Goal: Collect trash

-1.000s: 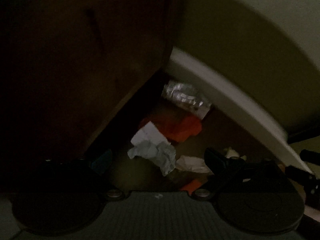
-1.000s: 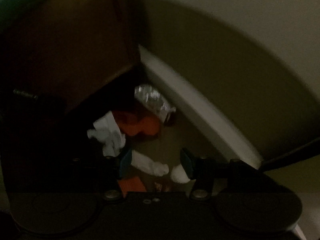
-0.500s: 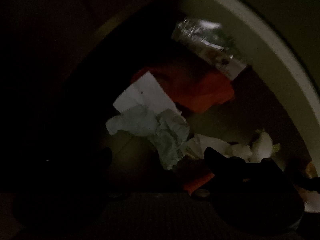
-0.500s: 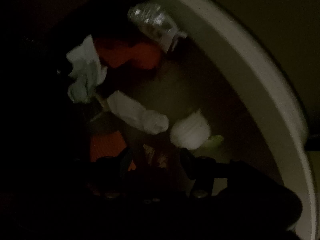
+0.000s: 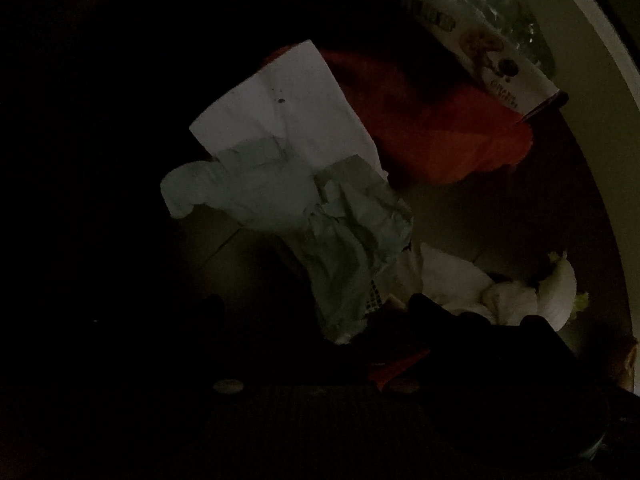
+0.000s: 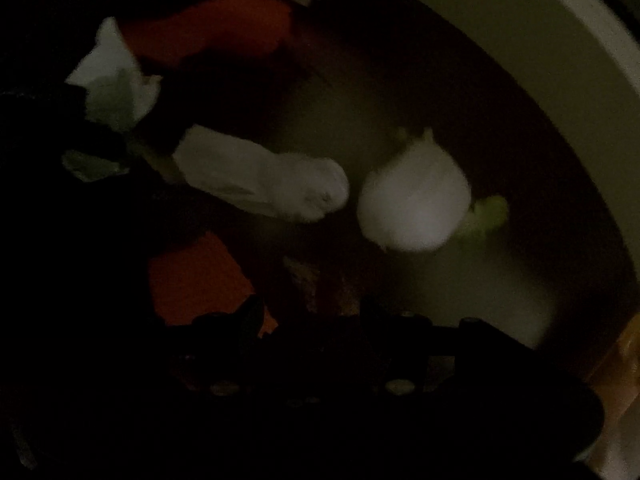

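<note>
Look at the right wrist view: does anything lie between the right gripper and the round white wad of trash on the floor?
Nothing visible does. The right gripper is open, and only bare floor shows between it and the round white wad. The long white wad lies apart, to its left.

Dim floor (image 5: 500,216) beside a pale baseboard (image 5: 596,92). Strewn across it: crumpled white paper (image 5: 304,184), orange sheet (image 5: 436,136), printed foil wrapper (image 5: 476,32), white tissue wad (image 6: 260,176), rounded white ball (image 6: 416,200), small orange scrap (image 6: 192,280).
</note>
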{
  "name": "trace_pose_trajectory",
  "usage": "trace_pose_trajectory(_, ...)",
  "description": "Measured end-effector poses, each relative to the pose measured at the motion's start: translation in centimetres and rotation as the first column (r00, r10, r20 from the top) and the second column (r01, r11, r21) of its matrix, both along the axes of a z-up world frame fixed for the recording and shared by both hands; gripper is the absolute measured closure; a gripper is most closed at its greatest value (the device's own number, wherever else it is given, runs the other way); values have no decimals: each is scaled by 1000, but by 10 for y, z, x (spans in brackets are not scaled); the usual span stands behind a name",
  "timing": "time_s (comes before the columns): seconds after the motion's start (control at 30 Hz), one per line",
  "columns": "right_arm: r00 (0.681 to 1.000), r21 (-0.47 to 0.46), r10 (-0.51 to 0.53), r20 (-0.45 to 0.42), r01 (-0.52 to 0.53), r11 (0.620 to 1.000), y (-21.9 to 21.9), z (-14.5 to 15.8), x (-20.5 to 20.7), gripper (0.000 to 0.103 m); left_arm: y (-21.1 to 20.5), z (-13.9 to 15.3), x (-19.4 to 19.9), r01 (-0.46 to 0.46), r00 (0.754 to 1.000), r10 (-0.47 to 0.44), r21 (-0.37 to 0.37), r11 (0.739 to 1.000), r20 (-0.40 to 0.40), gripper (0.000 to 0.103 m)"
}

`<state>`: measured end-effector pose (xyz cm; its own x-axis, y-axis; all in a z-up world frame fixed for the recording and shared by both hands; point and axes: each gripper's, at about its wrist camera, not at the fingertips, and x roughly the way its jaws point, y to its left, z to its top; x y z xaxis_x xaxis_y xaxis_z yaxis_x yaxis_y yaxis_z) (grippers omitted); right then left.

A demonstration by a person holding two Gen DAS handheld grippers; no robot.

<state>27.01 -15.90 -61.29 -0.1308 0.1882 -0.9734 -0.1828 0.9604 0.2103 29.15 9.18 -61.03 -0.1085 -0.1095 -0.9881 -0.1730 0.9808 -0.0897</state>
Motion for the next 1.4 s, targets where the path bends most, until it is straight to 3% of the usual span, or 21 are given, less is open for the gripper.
trace_pose_trajectory(0.23,996,0,-94,-1,94,996,2,-13,1,51,6,-13,-1,-30,999,30,3,1000,-18,8)
trace_pose_trajectory(0.37,993,-16,-114,-1,114,993,2,-17,6,51,12,-22,-2,-92,994,91,-17,996,-55,29)
trace_pose_trajectory(0.5,993,-12,-117,-11,116,993,3,-19,10,52,11,-22,-3,-96,994,94,-37,995,-50,48)
trace_pose_trajectory(0.57,995,-15,-104,-5,104,994,5,-19,9,53,8,-23,-5,-89,995,88,-41,995,-44,66)
trace_pose_trajectory(0.6,995,-20,-99,-3,99,995,5,-19,9,55,8,-22,-6,-88,995,86,-45,995,-45,70)
trace_pose_trajectory(0.63,996,-30,-92,1,92,995,6,-18,9,67,7,-22,-6,-89,995,86,-52,995,-44,74)
trace_pose_trajectory(0.67,996,-42,-85,4,85,995,7,-19,10,69,8,-21,-6,-89,995,87,-53,995,-39,77)
trace_pose_trajectory(0.93,998,-59,-37,45,40,997,12,-5,8,72,13,1,-7,-45,999,45,-47,998,-9,87)
trace_pose_trajectory(1.1,996,-46,-27,87,31,998,10,28,7,72,17,21,-14,-29,1000,28,-58,998,-7,90)
trace_pose_trajectory(1.17,994,-41,-23,109,28,999,10,44,8,72,19,35,-17,-10,1000,10,-60,998,-3,98)
trace_pose_trajectory(1.3,990,-31,-8,143,13,999,8,72,8,72,16,50,-25,33,999,-33,-61,998,3,98)
trace_pose_trajectory(1.4,989,-31,2,148,2,1000,14,77,5,72,19,50,-27,27,1000,-28,-87,996,-3,98)
